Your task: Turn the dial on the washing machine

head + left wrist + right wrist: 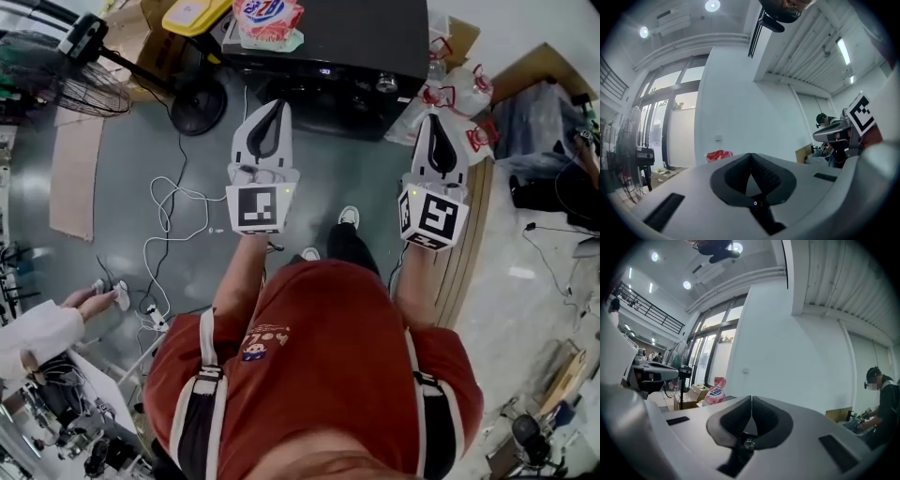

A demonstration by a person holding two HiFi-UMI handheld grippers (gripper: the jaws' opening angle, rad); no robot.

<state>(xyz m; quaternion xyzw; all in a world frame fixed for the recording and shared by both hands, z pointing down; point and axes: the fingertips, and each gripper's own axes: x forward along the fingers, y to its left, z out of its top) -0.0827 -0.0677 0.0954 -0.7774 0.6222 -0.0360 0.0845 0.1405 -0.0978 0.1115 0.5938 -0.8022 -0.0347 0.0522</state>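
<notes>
White plastic shells with black ribbed pads form both grippers. The left gripper (277, 106) and the right gripper (433, 119) are held side by side above a grey floor (122, 178), and each carries a cube with black-and-white square markers. In both gripper views the 2 jaws are pressed together at the tips, with nothing between them.

Only the head view shows the washing machine (347, 37). It is a black box with a smooth top, on the far side of the grippers and well apart from them. A small round knob (387, 82) sits at its near front edge. On its top lies a red and white bag (269, 21) with blue letters that I cannot read in full. This view also shows white cables (169, 211) on the floor, flat cardboard (75, 178) at the left, and a hand (89, 302) with a white sleeve at the near left.

The gripper views add a white wall (740, 93), tall windows (710, 348) and round ceiling lights (712, 5). The right gripper view shows a person (881, 394) wearing a headset at the right. A fan (47, 70) with a wire cage appears in all 3 views. The print on the red shirt (319, 356) is too small to read.
</notes>
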